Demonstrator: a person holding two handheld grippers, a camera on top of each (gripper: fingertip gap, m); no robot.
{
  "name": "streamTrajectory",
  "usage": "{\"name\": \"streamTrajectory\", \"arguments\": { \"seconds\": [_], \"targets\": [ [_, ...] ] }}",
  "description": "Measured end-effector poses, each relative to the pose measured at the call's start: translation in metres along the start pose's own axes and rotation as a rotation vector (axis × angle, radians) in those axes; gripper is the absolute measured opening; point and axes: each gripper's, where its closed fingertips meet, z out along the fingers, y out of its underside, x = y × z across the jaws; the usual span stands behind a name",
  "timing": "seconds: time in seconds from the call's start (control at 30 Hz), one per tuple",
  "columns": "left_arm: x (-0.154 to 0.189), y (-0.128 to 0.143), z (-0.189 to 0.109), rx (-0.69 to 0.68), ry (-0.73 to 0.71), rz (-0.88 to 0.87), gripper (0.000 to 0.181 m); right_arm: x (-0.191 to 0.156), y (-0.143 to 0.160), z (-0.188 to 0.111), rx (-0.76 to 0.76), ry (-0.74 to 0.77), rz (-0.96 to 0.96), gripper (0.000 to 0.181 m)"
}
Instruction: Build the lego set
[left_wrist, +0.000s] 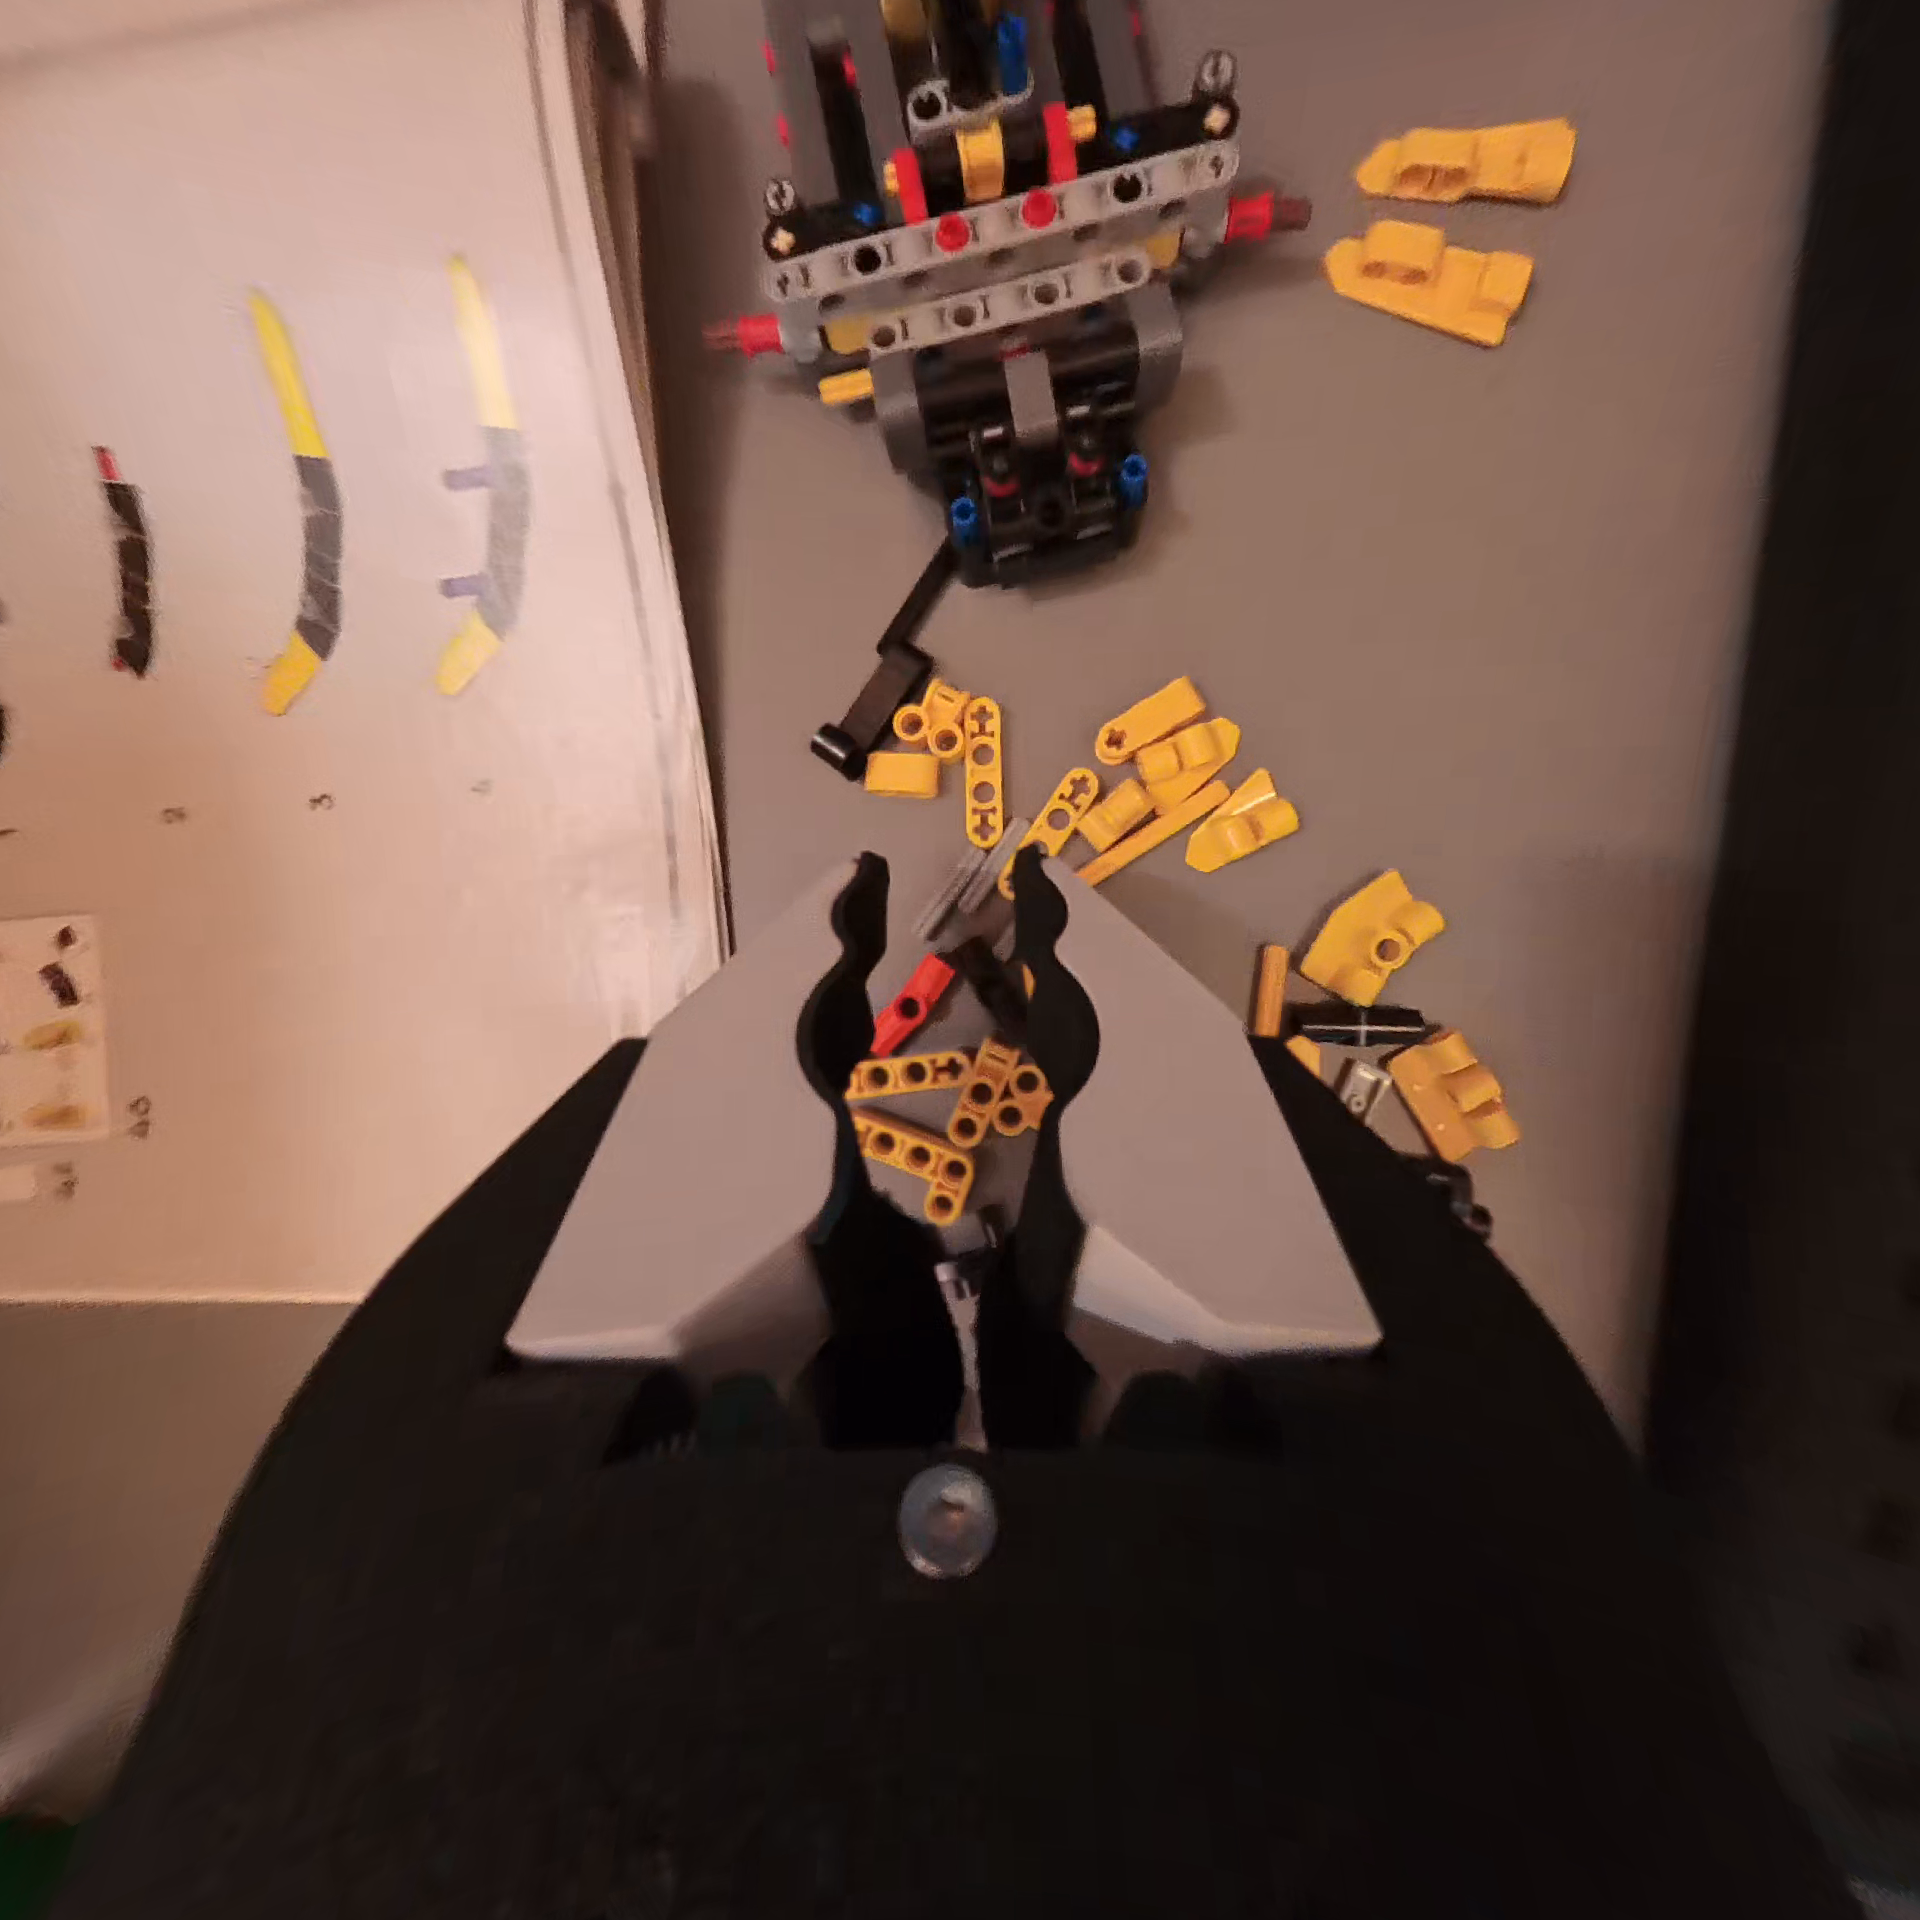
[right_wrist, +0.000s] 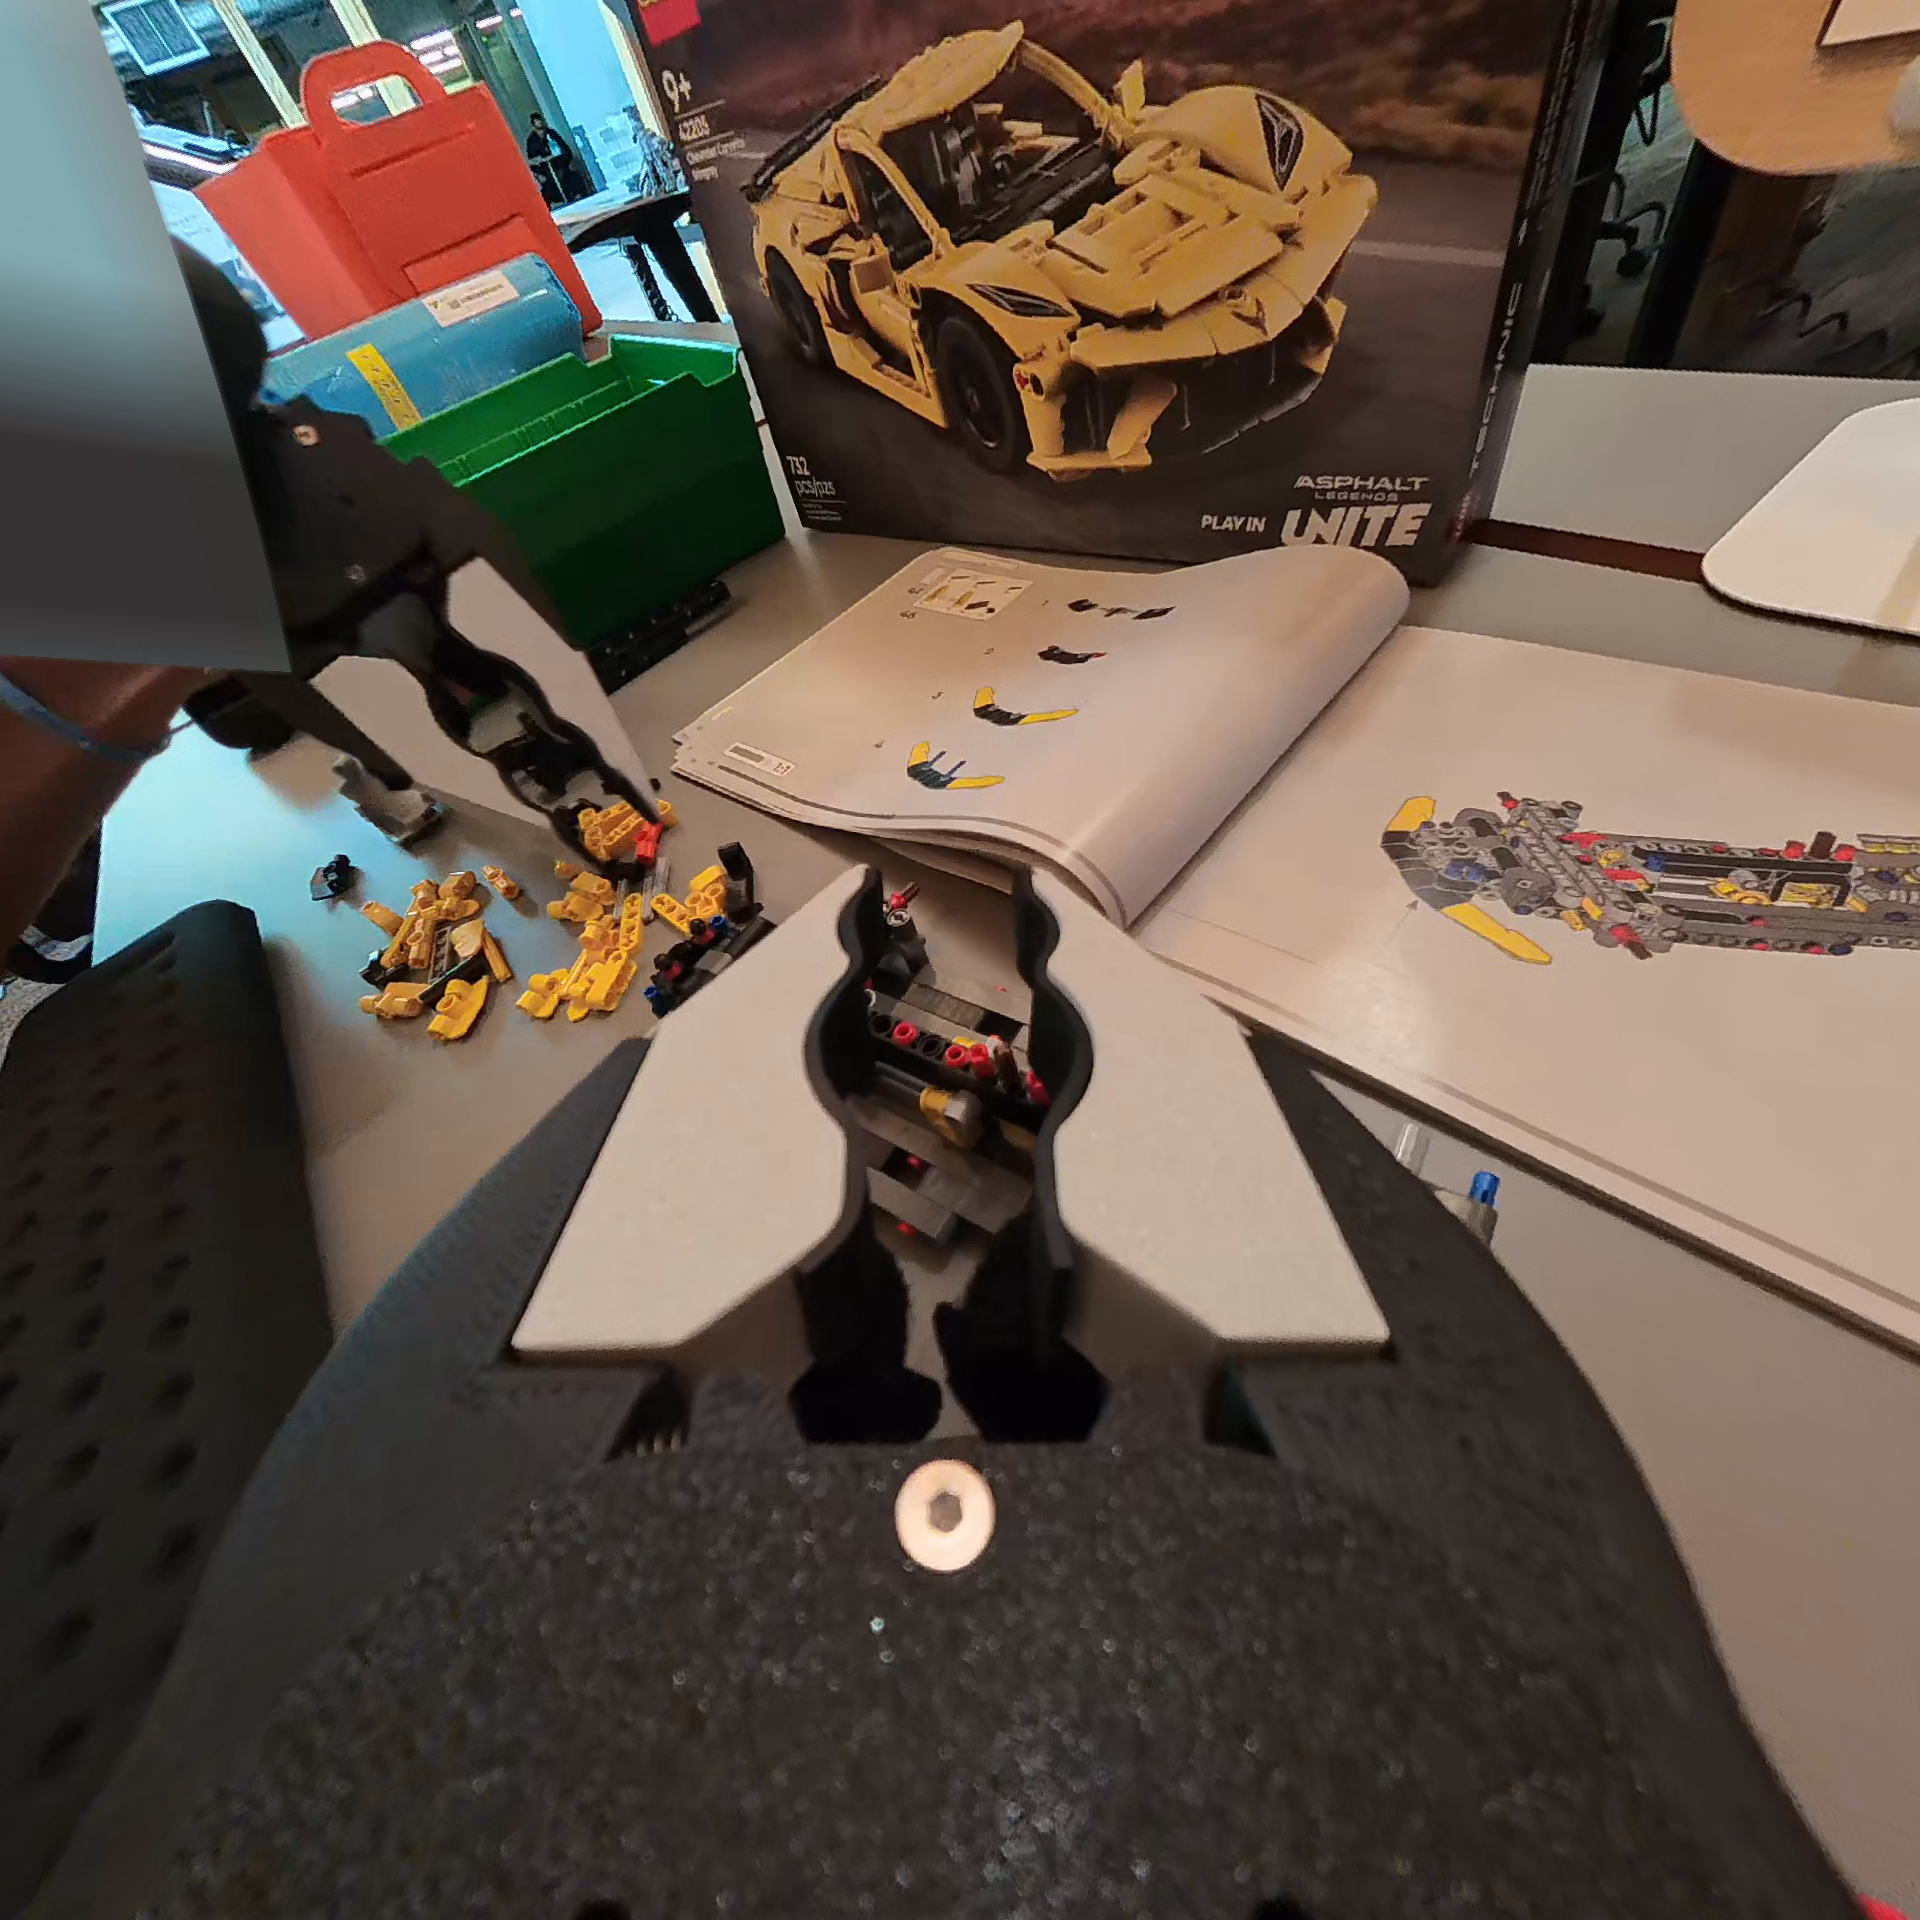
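Note:
The partly built grey and black chassis (left_wrist: 997, 260) with red and blue pins lies on the grey table at the top of the left wrist view. A pile of loose yellow pieces (left_wrist: 1039, 790) lies in front of it. My left gripper (left_wrist: 951, 873) is open, its tips low over the pile, with a red piece (left_wrist: 914, 1003) and yellow beams (left_wrist: 966, 1112) showing between its fingers. In the right wrist view, the left gripper (right_wrist: 623, 821) touches down among the loose pieces (right_wrist: 582, 935). My right gripper (right_wrist: 943, 894) stands open just above the chassis (right_wrist: 935, 1049), which shows through its gap.
The open instruction booklet (right_wrist: 1091, 727) lies beside the pieces and also shows in the left wrist view (left_wrist: 312, 623). The set's box (right_wrist: 1091, 260), a green bin (right_wrist: 623, 468) and a red carrier (right_wrist: 395, 187) stand behind. Two yellow panels (left_wrist: 1465, 161) lie right of the chassis. About 20 cm separates my left fingertips from my right.

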Motion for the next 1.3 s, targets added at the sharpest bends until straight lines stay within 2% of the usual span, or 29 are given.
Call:
{"name": "streamTrajectory", "arguments": {
  "seconds": [0.13, 0.23, 0.4, 0.6, 0.9, 1.13, 1.23, 1.3],
  "targets": [
    [-0.011, 0.009, 0.009, -0.111, 0.021, 0.054, 0.019, 0.0, 0.0, -0.001, 0.001, -0.009, 0.015, 0.023],
    [-0.011, 0.011, 0.012, -0.145, 0.066, 0.071, 0.014, -0.001, 0.0, -0.002, 0.004, -0.025, 0.036, 0.023],
    [-0.018, 0.018, 0.011, -0.202, 0.06, 0.075, 0.019, -0.003, 0.0, -0.002, 0.004, -0.043, 0.052, 0.023],
    [-0.015, 0.014, 0.009, -0.185, 0.063, 0.098, 0.019, -0.004, 0.001, -0.001, -0.001, -0.049, 0.06, 0.023],
    [-0.003, 0.015, 0.018, -0.198, 0.118, 0.127, 0.006, -0.003, 0.002, -0.001, -0.009, -0.051, 0.064, 0.023],
    [-0.006, 0.014, 0.019, -0.188, 0.069, 0.122, 0.003, -0.005, 0.004, 0.0, -0.016, -0.058, 0.063, 0.024],
    [-0.018, 0.004, 0.011, -0.117, 0.012, 0.085, 0.0, -0.006, 0.004, 0.0, -0.018, -0.057, 0.062, 0.023],
    [-0.041, 0.001, -0.001, -0.086, -0.087, 0.043, 0.0, -0.005, 0.004, 0.0, -0.018, -0.055, 0.063, 0.024]
  ]
}}
